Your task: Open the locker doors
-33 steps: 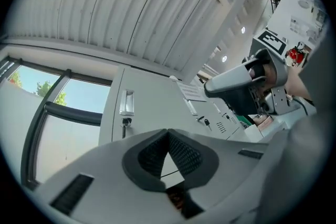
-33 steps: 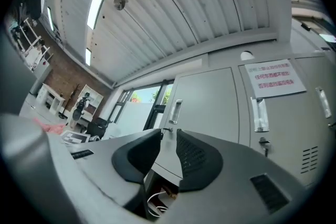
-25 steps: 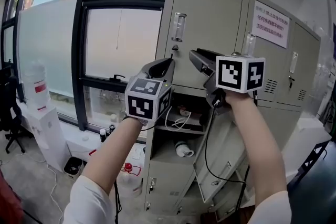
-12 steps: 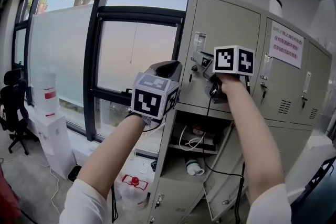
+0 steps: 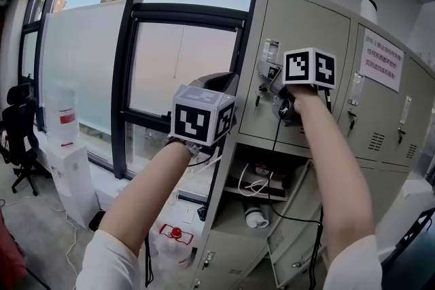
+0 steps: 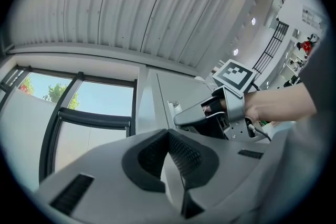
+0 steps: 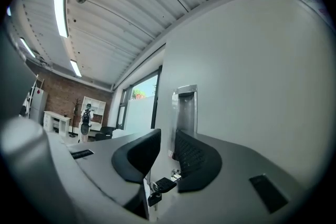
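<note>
The grey locker cabinet [image 5: 370,112] stands with its left edge close against the black window frame [image 5: 129,78]. Open room lies left of that edge, before the glass. The task's thing, the top-left locker door [image 5: 306,24], is closed and sits directly ahead of the right gripper [image 7: 168,136]. Beneath it an open compartment [image 5: 262,170] shows loose cables [image 5: 248,180], and a lower door [image 5: 289,231] hangs swung outward — the one projecting edge below the arms. Right gripper: jaws part-open with a clear gap between the pads, gripping nothing. The door's recessed metal handle [image 7: 185,107] sits just beyond the gap, and the key [image 7: 161,185] hangs in its lock just below the tips. Contact with the handle cannot be confirmed. Left gripper [image 6: 168,132]: tips closed together with nothing held, raised in free air near the cabinet's left edge, apart from every door. In the head view the marker cube and forearm hide the right jaws — the cabinet's right side is cut off by the frame, and the notice [image 5: 380,59] is too small to read.
</note>
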